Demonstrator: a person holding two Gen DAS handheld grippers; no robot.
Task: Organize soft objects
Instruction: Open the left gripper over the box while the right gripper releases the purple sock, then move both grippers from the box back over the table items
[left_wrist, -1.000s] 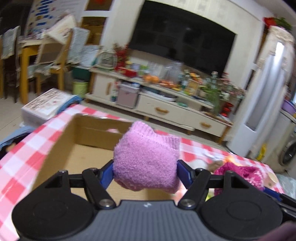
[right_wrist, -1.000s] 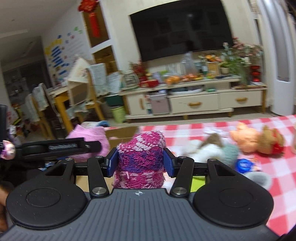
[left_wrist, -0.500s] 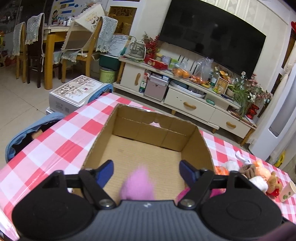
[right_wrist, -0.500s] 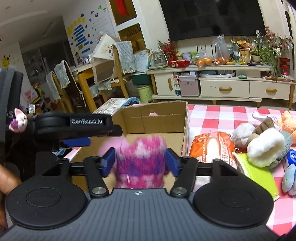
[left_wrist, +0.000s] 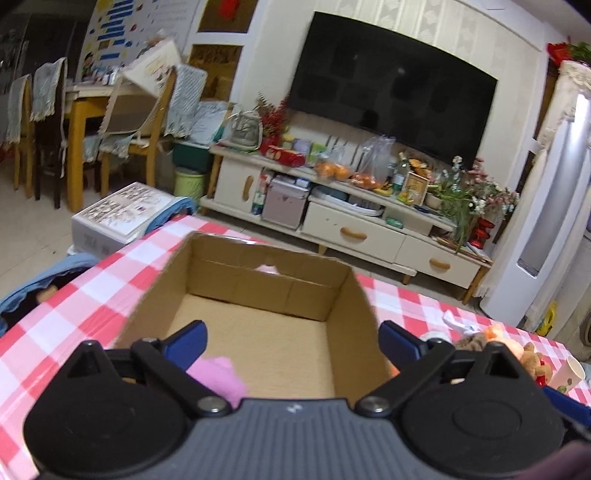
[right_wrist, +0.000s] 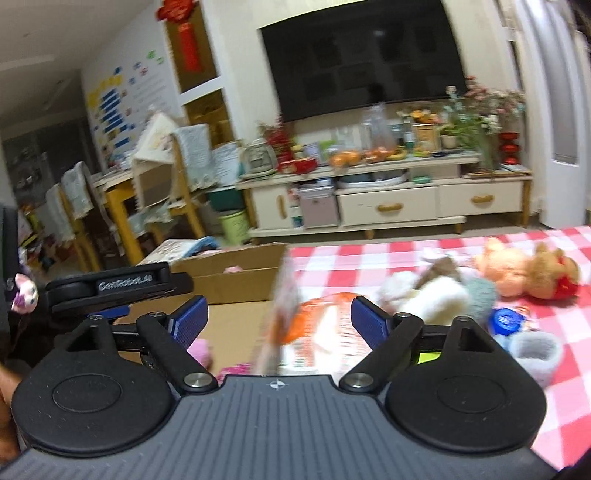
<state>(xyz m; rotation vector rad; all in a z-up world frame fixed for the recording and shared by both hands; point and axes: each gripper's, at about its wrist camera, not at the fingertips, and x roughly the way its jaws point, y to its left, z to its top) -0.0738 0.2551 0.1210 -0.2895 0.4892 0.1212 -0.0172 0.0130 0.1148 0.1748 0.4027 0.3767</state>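
An open cardboard box (left_wrist: 236, 280) stands on the red-checked tablecloth (left_wrist: 74, 295). My left gripper (left_wrist: 291, 341) hangs over the box's near end, its jaws opening wide with nothing between them. The light pink knitted piece (left_wrist: 218, 376) lies on the box floor just below the left finger. My right gripper (right_wrist: 279, 314) hovers at the box's (right_wrist: 236, 280) right wall, its jaws opening, nothing pressed between the pads. A bit of the magenta knitted piece (right_wrist: 236, 368) and the light pink piece (right_wrist: 201, 350) show low in the box.
Right of the box lie an orange snack bag (right_wrist: 325, 325), a white and grey plush (right_wrist: 439, 295), an orange and brown plush (right_wrist: 524, 271), a blue lid (right_wrist: 504, 319) and a grey cuff (right_wrist: 535, 354). A paper cup (left_wrist: 570, 373) stands at the far right. The left tool (right_wrist: 122, 284) is beside my right gripper.
Both grippers have let go: the light pink piece and the magenta piece dropped from the jaws into the box. Both pairs of jaws spread wide. The right view has swung right.
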